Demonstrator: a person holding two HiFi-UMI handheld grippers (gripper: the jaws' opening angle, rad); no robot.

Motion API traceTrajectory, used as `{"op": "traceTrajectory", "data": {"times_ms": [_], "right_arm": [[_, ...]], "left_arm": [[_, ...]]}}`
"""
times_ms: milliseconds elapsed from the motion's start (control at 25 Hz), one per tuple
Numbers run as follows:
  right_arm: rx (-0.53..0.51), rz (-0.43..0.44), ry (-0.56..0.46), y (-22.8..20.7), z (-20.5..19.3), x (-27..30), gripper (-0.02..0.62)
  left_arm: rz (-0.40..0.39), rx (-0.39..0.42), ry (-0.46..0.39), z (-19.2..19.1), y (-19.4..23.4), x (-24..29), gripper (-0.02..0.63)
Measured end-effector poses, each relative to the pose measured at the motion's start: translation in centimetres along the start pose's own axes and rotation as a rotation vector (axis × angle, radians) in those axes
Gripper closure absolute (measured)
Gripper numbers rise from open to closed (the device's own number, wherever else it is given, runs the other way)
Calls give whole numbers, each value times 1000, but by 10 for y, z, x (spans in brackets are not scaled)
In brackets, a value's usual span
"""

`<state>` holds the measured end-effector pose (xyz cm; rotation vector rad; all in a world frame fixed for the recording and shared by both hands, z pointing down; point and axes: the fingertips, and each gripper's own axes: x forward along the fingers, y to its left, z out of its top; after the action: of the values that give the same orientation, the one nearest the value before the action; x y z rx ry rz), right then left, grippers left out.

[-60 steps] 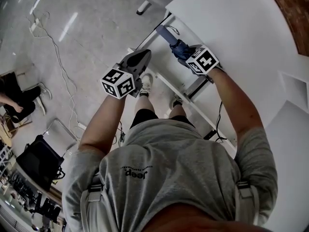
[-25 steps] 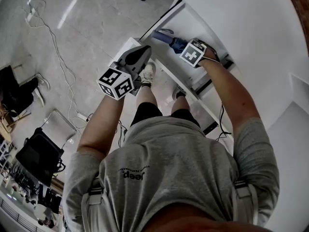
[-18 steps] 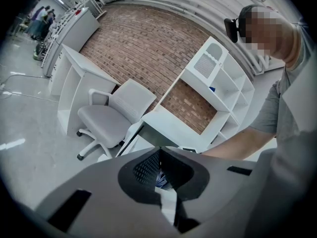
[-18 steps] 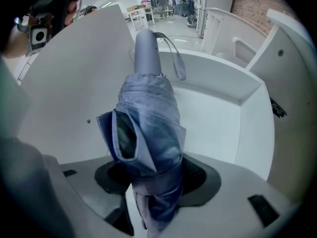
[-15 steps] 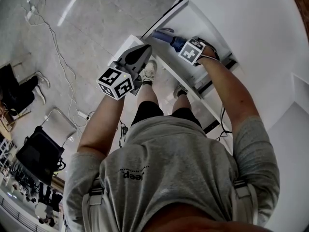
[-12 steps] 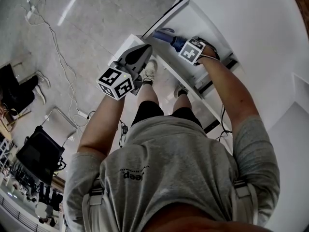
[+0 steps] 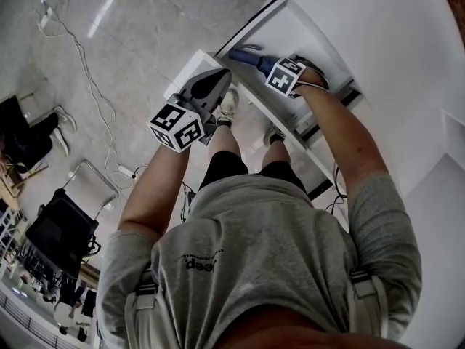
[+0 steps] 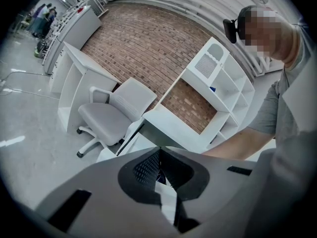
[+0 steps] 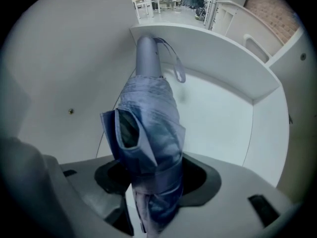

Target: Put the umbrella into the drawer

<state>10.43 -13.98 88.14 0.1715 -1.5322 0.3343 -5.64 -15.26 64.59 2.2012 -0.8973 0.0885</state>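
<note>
A folded blue umbrella (image 7: 251, 58) (image 9: 148, 133) lies lengthwise over the open white drawer (image 7: 294, 33), its grey handle (image 9: 147, 56) and wrist strap pointing at the drawer's far end. My right gripper (image 7: 272, 69) (image 9: 151, 180) points down into the drawer, shut on the umbrella's bunched fabric. In the right gripper view the drawer's white floor (image 9: 218, 113) is close below the umbrella. My left gripper (image 7: 209, 87) (image 8: 158, 155) hovers outside the drawer's front, jaw tips together, holding nothing.
The white desk top (image 7: 378, 49) runs along the drawer's right side. The left gripper view shows a grey office chair (image 8: 111, 113) and a white shelf unit (image 8: 218, 83) beyond the desk. Cables (image 7: 80, 71) and a black chair (image 7: 62, 242) are on the floor at left.
My right gripper has carried the umbrella from above the desk edge down into the open drawer and keeps sinking slightly. The left gripper has hardly moved.
</note>
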Motion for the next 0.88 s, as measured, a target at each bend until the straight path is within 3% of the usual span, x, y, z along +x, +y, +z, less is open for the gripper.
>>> {"op": "traceTrajectory", "data": {"times_ms": [880], "right_arm": [[-2, -39, 13, 1, 1, 14, 324]], "left_arm": [[-5, 4, 10, 0, -5, -7, 588]]}}
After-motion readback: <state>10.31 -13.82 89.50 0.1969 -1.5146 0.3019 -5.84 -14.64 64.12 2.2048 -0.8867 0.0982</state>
